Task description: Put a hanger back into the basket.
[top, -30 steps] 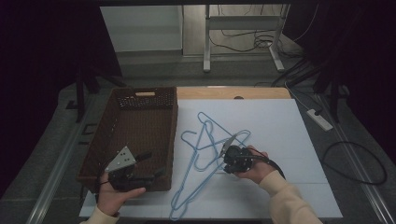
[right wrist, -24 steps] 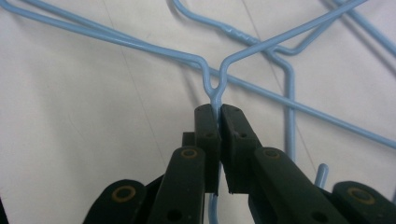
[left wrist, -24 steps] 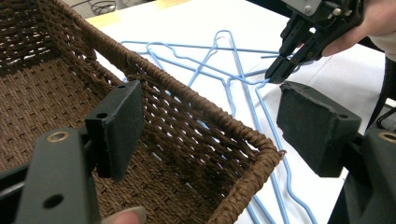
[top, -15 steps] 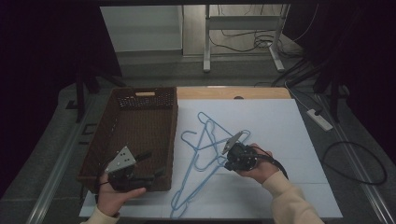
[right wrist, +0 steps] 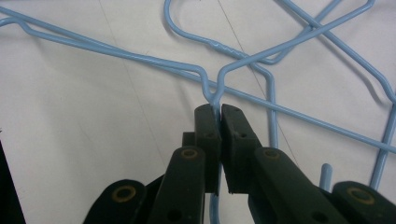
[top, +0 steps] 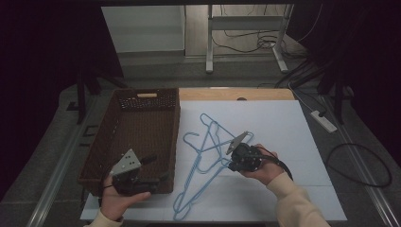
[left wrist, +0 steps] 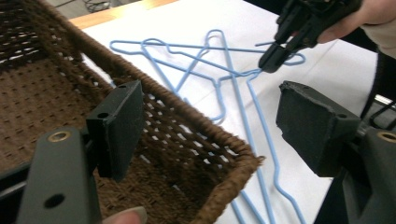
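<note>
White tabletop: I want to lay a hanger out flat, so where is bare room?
Free: the white tabletop right of the blue hangers, out to its right edge, and the brown basket floor. Crowded: the middle, where the hangers overlap beside the basket and the right gripper clamps one.

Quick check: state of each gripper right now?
Left gripper: open, holding nothing, over the brown basket corner.
Right gripper: closed on a blue wire hanger.

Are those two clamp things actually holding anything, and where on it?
The right gripper pinches a blue wire hanger at a bend in its wire. The left gripper stands open by the basket, holding nothing.
</note>
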Motion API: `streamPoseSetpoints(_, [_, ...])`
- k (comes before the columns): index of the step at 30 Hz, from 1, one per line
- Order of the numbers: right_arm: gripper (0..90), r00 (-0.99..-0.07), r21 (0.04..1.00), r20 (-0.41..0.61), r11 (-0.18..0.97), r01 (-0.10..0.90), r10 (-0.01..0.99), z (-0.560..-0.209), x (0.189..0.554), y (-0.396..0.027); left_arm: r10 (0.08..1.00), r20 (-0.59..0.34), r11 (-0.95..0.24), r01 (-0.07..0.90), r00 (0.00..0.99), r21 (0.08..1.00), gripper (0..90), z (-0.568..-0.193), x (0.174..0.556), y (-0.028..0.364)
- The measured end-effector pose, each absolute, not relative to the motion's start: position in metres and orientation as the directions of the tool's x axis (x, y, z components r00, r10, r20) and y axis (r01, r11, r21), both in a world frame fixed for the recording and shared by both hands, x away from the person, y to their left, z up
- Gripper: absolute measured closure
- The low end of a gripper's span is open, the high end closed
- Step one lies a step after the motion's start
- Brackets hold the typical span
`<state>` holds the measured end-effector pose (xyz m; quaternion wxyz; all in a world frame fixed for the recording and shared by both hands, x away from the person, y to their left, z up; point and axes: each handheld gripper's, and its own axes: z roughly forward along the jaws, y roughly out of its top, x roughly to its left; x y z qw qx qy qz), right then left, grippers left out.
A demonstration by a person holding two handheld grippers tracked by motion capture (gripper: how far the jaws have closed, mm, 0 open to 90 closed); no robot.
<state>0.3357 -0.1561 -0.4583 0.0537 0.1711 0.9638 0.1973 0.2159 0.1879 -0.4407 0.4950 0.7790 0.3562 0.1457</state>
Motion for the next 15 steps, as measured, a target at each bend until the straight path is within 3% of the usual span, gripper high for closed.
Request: streamPoseSetpoints(15, [86.1,-0.937,0.394,-0.038,0.867,0.306,0.348,-0.459,0.335,-0.154,0.62,-0.142,-0.356,0.438,0.771,0.825,25.6,-0.441,0.213,0.131])
